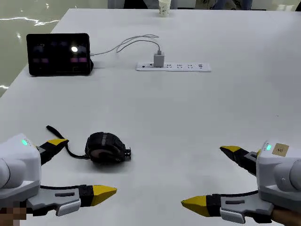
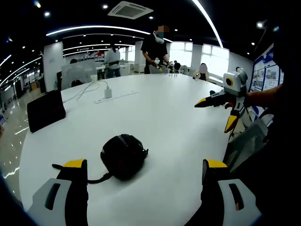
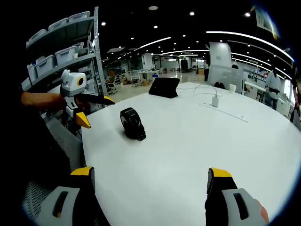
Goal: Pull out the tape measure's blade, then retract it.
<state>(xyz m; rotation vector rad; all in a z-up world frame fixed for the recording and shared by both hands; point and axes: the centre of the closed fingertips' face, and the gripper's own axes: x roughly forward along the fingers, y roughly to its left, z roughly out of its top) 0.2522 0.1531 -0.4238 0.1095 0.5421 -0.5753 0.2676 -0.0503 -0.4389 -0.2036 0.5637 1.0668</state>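
Both grippers were held low over the near side of the white table (image 1: pixel 188 113), the left gripper (image 1: pixel 80 165) and the right gripper (image 1: pixel 211 176) each with jaws spread wide, nothing grasped. The black tape measure (image 1: pixel 107 148) lay untouched on the table just ahead of the left gripper's jaws. A paper cup (image 1: pixel 164 8), its contents not discernible, was set at the far edge. A dark tablet (image 1: pixel 59 54) and a power strip (image 1: pixel 173 67) were placed well beyond the tape measure.
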